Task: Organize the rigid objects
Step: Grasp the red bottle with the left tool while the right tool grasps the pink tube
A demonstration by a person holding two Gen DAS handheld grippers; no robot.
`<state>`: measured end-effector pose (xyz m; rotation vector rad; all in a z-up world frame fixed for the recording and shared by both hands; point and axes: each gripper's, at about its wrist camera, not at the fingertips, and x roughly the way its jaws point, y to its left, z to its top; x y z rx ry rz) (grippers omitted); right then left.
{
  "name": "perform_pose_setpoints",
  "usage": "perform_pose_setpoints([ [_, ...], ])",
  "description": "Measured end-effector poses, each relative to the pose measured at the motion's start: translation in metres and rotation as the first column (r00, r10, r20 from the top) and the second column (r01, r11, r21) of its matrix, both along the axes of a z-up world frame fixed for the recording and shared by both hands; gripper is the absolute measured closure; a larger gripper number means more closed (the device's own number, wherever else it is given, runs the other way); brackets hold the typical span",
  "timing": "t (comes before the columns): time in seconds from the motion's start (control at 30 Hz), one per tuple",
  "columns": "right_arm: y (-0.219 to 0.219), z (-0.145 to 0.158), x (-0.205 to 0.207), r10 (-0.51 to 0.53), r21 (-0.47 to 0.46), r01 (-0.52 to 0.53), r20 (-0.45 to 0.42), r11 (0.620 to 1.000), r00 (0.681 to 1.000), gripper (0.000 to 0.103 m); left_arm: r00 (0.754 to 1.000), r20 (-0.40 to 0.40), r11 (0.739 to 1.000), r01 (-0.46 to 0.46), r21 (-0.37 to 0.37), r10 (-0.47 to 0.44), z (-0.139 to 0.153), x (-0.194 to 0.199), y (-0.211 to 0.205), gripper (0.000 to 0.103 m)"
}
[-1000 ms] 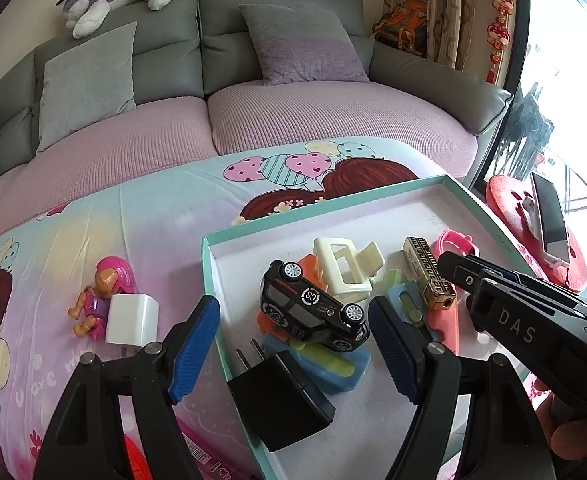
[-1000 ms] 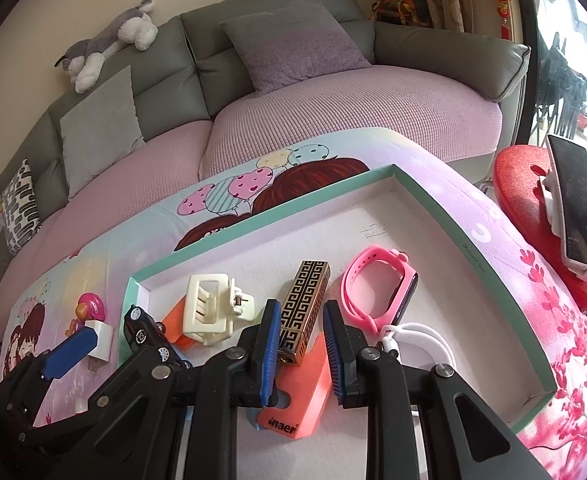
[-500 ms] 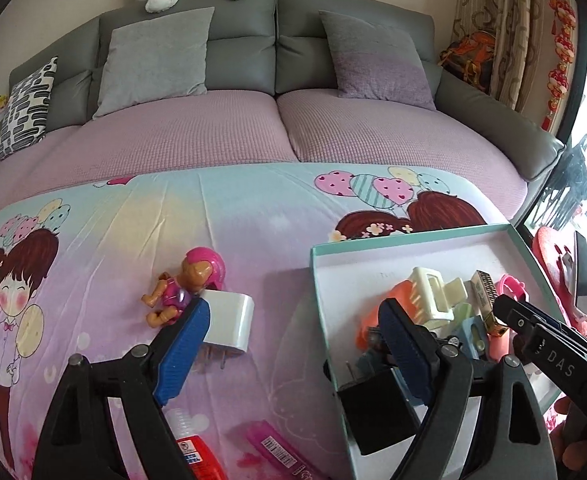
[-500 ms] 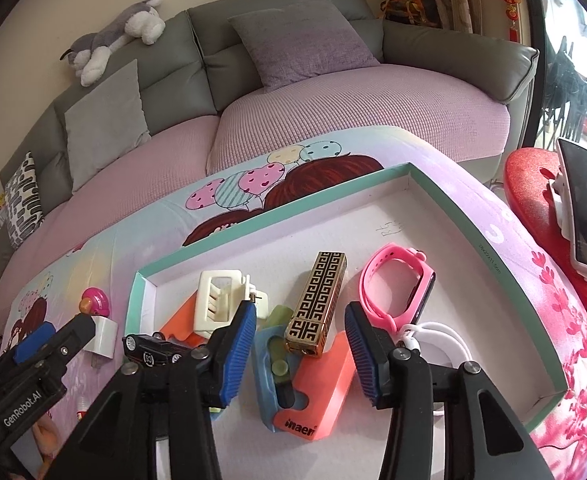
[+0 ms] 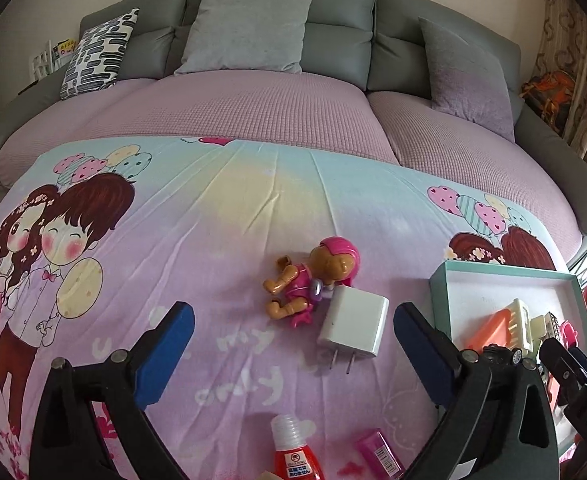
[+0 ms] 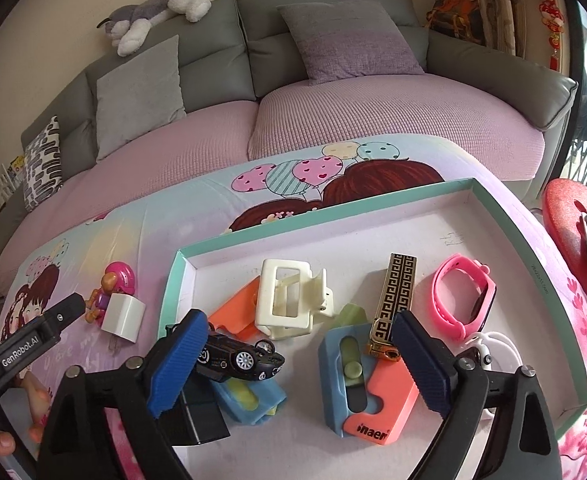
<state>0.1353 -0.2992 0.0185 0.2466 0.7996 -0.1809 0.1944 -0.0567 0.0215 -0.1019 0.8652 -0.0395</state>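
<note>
Cartoon bedsheet [image 5: 221,216]; "inaer" on orange cutter [image 6: 381,412] in tray [image 6: 505,216].

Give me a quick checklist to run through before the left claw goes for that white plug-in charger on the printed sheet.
1. Left claw open and empty: ok; its jaws have just been opening.
2. White plug-in charger cube lies ahead between the blue pads: ok.
3. Charger clear of neighbours: not ok, the pink toy pup figure touches it.
4. Space in the teal-rimmed white box: ok, far end bare.
5. Right claw open, gripping nothing: ok; its jaws have just been opening.
</note>
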Motion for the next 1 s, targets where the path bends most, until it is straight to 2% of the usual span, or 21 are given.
perform_pose_setpoints([
  [0.03,0.001,0.001,0.001,0.002,-0.008,-0.002,0.002,1.000,1.000,0.000,1.000,0.000,1.000,-0.013,-0.006,0.013,0.000,0.000,0.004,0.003],
  [0.2,0.005,0.007,-0.001,-0.011,-0.020,0.012,0.007,1.000,1.000,0.000,0.999,-0.011,0.998,-0.053,-0.019,0.052,0.003,-0.001,0.017,0.003],
  [0.47,0.014,0.028,-0.011,-0.007,0.025,0.007,0.015,1.000,1.000,0.000,0.999,-0.012,0.999,-0.041,-0.026,0.041,0.017,-0.014,0.026,0.003],
  [0.67,0.034,0.028,-0.010,0.056,0.044,-0.055,-0.026,0.998,0.998,0.000,0.995,-0.099,1.000,-0.031,-0.004,0.031,0.008,-0.024,0.029,0.003],
  [0.83,0.054,0.024,-0.010,0.100,0.029,-0.099,-0.052,0.995,0.994,0.000,0.976,-0.217,0.999,-0.027,0.024,0.032,-0.019,-0.033,0.031,0.003],
  [1.0,0.058,0.023,-0.017,0.097,0.054,-0.094,-0.054,0.994,0.994,0.000,0.957,-0.288,0.999,-0.019,0.042,0.030,-0.035,-0.040,0.031,0.003],
])
